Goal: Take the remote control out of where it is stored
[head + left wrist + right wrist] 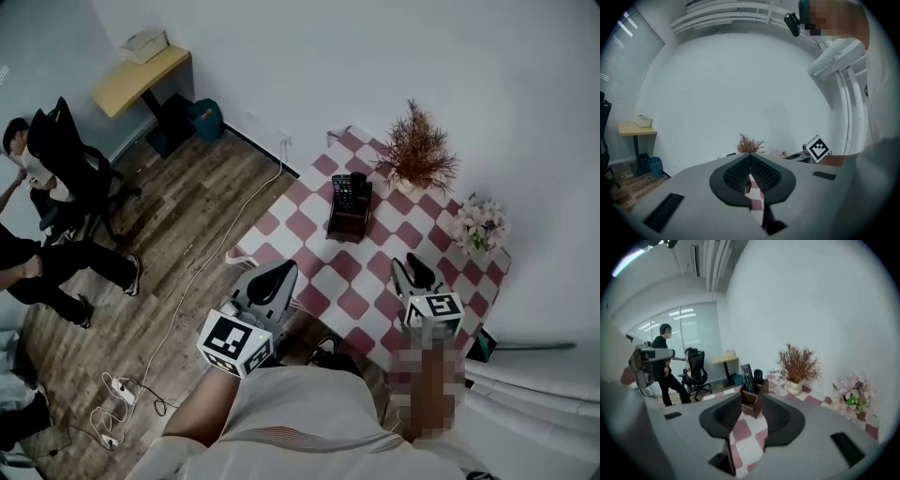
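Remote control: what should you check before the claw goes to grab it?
1. The remote control stands upright in its holder with its top sticking out: ok.
2. The right claw is open with nothing in it: ok.
3. The right claw points at the holder, which shows straight ahead through its gap: ok.
4. The right claw is close enough to grab: not ok. A stretch of checkered table lies between them.
5. The left claw is shut and off to the side at the table's near edge: ok.
6. The plant stands apart from the holder: ok.
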Demonstrator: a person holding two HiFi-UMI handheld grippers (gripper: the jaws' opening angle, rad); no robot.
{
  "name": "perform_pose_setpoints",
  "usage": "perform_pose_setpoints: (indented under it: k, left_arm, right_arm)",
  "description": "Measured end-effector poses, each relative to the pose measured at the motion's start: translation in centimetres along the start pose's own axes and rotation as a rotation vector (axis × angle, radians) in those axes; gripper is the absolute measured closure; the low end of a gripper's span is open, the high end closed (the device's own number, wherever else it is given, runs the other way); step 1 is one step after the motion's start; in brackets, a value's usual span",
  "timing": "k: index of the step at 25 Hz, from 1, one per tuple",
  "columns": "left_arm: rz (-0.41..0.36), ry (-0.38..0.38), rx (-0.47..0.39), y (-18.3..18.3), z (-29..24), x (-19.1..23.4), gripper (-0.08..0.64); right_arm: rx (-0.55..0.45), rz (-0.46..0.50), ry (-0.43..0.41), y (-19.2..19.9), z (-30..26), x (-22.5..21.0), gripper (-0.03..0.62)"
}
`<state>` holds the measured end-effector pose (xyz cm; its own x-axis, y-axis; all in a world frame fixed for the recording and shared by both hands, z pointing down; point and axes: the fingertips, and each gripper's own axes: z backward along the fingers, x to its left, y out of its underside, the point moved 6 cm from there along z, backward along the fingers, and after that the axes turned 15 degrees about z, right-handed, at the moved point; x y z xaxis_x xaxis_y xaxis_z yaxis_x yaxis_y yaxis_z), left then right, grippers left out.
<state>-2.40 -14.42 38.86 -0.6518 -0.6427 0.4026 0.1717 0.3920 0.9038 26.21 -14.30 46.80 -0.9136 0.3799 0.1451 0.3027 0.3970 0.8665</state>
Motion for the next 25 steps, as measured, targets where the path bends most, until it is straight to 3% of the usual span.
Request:
perform_pose_setpoints:
  k: [5,9,25]
  left_arm:
    - [-0.014,0.032,-0.016,-1.2,0.2,0.5,0.551]
    - [-0.030,0.057,-0.021,-2.0,0.5,0.9,0.551]
    - [-0.020,0.068,-0.037,-3.0,1.3,2.9,0.551]
  right_arm:
    - [-0.155,0.058,0.067,-3.5,1.8,2.1,0.496]
    - [-0.226,0.043,0.089,-5.1,2.6,3.3,0.509]
    - [-0.255,0.038,0.154,-6.8,2.6,4.1,0.560]
